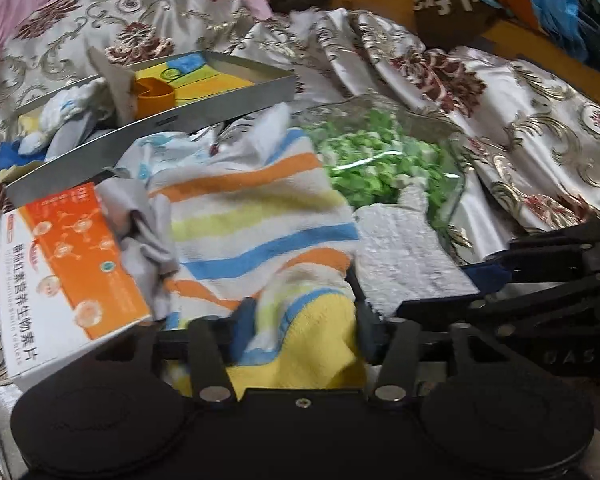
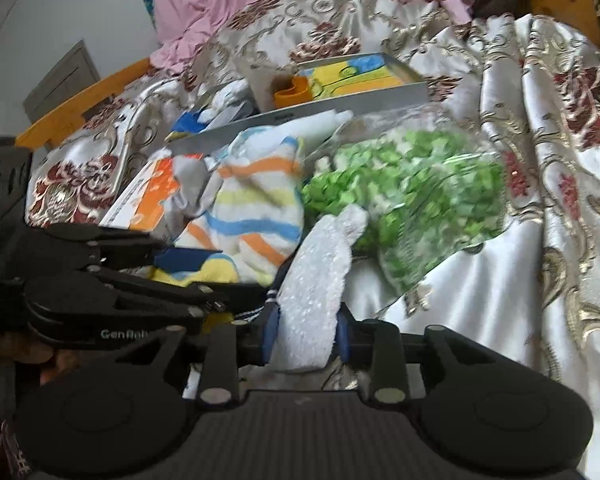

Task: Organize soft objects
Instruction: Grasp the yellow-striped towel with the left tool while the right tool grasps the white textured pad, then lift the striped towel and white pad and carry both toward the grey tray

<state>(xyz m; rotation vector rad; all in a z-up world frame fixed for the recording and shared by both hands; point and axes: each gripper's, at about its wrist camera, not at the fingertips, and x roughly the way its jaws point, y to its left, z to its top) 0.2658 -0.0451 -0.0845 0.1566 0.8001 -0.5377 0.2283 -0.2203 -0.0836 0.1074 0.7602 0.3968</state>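
Left wrist view first: everything sits on a bed under a floral cover [image 1: 520,128], and the pile is bunched near its front edge, probably because that's where both hands can reach it. Biggest thing after the cover is the metal tray [image 1: 228,92] further back toward the pink sheet, tilted on the folds, with a small orange cup and some white bits in it. My guess is it's the spot the soft stuff is meant to end up.

In front of the tray lies the striped towel [image 1: 256,216], crumpled, with a grey cloth [image 1: 140,224] tucked at its left and an orange box [image 1: 72,264] beside that. Right of the towel is a clear bag [image 1: 380,160] of green pieces.

The left gripper [image 1: 296,332] is clamped on the towel's yellow corner, so it looks ready to drag or lift it off the heap.

From the right wrist, the right gripper [image 2: 306,338] is pinched on the near end of a white sock [image 2: 320,276], whose far end rests against the bag. Two grabs at once, likely to pull the sock and towel apart.
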